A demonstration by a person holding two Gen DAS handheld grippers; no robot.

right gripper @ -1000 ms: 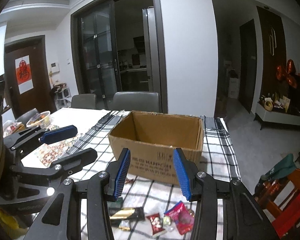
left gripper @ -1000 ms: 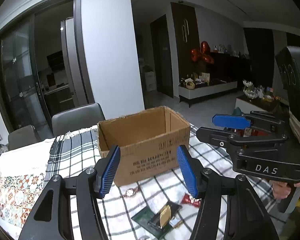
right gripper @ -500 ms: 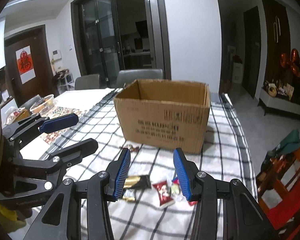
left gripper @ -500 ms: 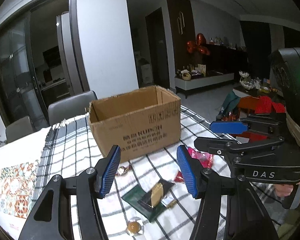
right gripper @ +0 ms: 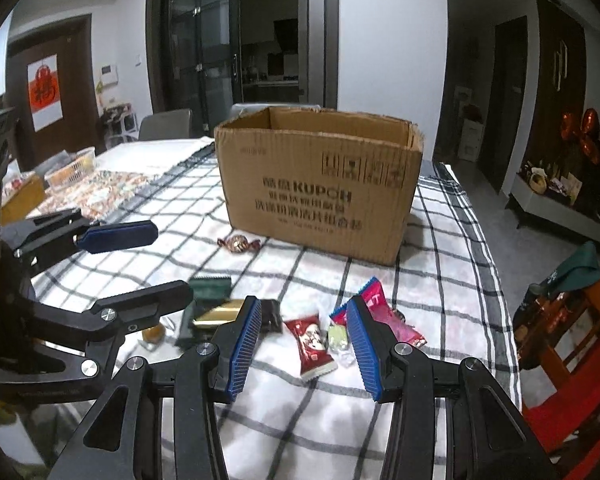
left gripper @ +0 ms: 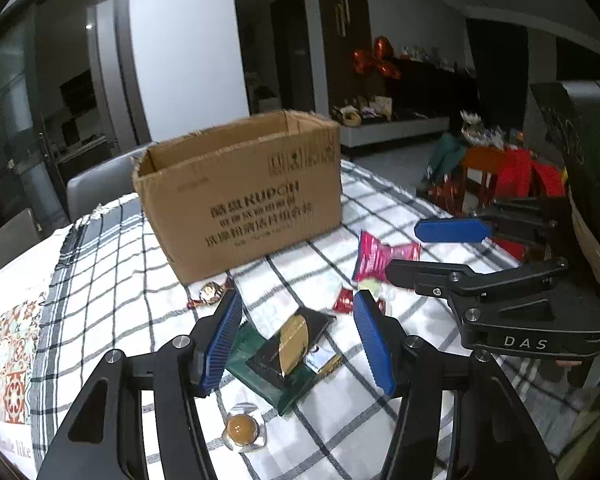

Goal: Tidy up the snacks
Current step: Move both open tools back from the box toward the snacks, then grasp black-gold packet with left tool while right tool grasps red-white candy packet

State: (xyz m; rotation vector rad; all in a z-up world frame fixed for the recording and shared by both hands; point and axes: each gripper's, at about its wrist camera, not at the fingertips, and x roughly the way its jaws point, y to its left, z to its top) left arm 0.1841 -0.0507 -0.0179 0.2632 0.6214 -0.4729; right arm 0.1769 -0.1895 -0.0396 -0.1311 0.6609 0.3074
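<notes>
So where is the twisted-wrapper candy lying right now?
The twisted-wrapper candy lies on the checked tablecloth just before the cardboard box's near-left corner, apart from the other snacks.

The cardboard box (right gripper: 320,184) stands beyond both hand-held grippers with its opening turned away — its inside cannot be seen, and the smaller print on its front is too blurred to read. In the right wrist view the left hand-held gripper (right gripper: 140,264) covers part of the dark green packet (right gripper: 211,286) and most of a small amber sweet (right gripper: 153,334). The counter (left gripper: 112,280) runs out of the left wrist view at bottom left — lettering there is cut off.
</notes>
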